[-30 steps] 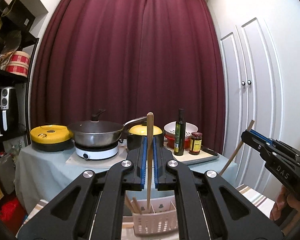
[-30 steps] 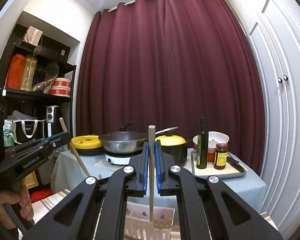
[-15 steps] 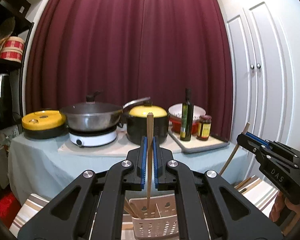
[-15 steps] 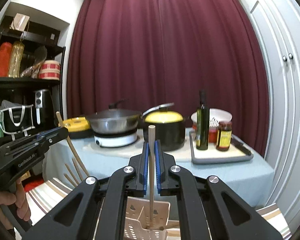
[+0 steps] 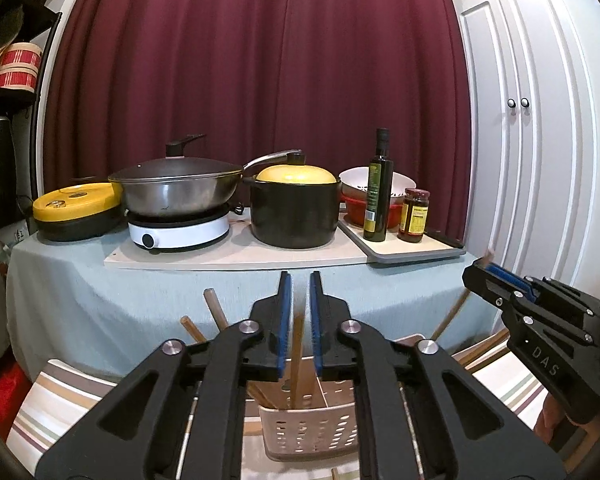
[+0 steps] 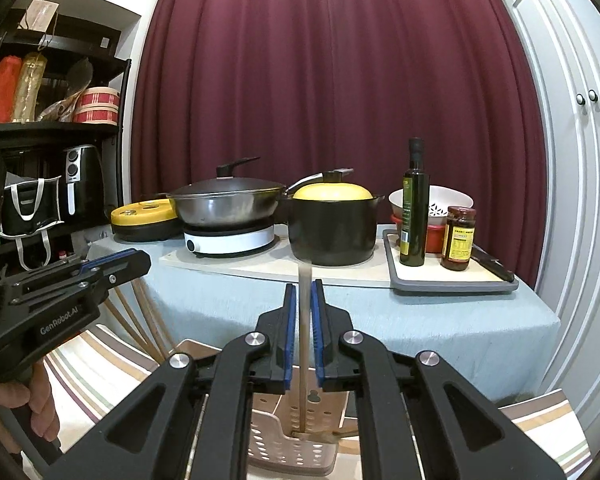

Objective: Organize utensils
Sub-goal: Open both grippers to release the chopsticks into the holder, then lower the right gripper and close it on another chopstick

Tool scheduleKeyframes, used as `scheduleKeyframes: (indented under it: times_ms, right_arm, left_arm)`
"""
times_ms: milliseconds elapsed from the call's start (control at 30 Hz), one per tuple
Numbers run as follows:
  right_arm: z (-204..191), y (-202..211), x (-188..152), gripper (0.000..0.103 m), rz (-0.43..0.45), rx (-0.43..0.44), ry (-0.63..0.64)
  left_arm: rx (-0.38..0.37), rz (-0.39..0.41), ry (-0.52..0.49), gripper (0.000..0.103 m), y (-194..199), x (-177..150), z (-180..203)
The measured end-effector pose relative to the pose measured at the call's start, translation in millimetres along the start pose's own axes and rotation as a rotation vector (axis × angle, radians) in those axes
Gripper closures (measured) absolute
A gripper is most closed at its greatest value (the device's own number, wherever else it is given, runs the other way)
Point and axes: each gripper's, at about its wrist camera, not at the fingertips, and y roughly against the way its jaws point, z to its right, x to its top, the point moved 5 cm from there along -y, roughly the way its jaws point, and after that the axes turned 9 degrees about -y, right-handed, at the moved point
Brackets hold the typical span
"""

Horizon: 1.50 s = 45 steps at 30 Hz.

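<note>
Both tools hang right above the perforated beige plastic utensil basket (image 5: 310, 426). The left tool (image 5: 299, 320) and right tool (image 6: 304, 328) stand spread, each with a slim wooden chopstick (image 6: 303, 344) loose between its blue pads, apparently dropping upright into the basket below.

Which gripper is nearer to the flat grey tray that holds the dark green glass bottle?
Right. The right gripper hangs just below the flat grey tray's front right corner; the left gripper is well to its left.
</note>
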Motion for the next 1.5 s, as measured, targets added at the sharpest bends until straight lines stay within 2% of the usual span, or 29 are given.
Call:
scheduleKeyframes:
  times_ms: [33, 67, 100, 300, 500, 867, 1067, 1500]
  right_arm:
    - [0, 2, 1, 0.081, 0.004, -0.003, 0.001]
    - [-1, 7, 3, 0.077, 0.014, -0.008, 0.001]
    - [-1, 9, 3, 0.074, 0.019, -0.010, 0.000]
    - [-3, 37, 6, 0.069, 0.049, -0.034, 0.014]
    - [-4, 69, -7, 0.068, 0.044, -0.045, 0.004]
    - [-22, 109, -78, 0.068, -0.063, -0.063, 0.002]
    - [-30, 124, -113, 0.068, -0.118, -0.062, 0.003]
    - [-49, 132, -185, 0.068, -0.245, -0.029, -0.022]
  left_arm:
    - [0.002, 0.003, -0.001, 0.081, 1, 0, -1]
    - [0.005, 0.011, -0.003, 0.076, 6, 1, -1]
    - [0.008, 0.017, -0.006, 0.075, 9, 2, -1]
    - [0.021, 0.033, -0.013, 0.073, 38, -1, -2]
    - [0.040, 0.012, -0.024, 0.073, 73, -20, -5]
    - [0.115, -0.054, -0.031, 0.073, 138, -76, -12]
    - [0.147, -0.108, 0.000, 0.073, 159, -106, -20]
    - [0.182, -0.205, -0.037, 0.073, 190, -166, -17]
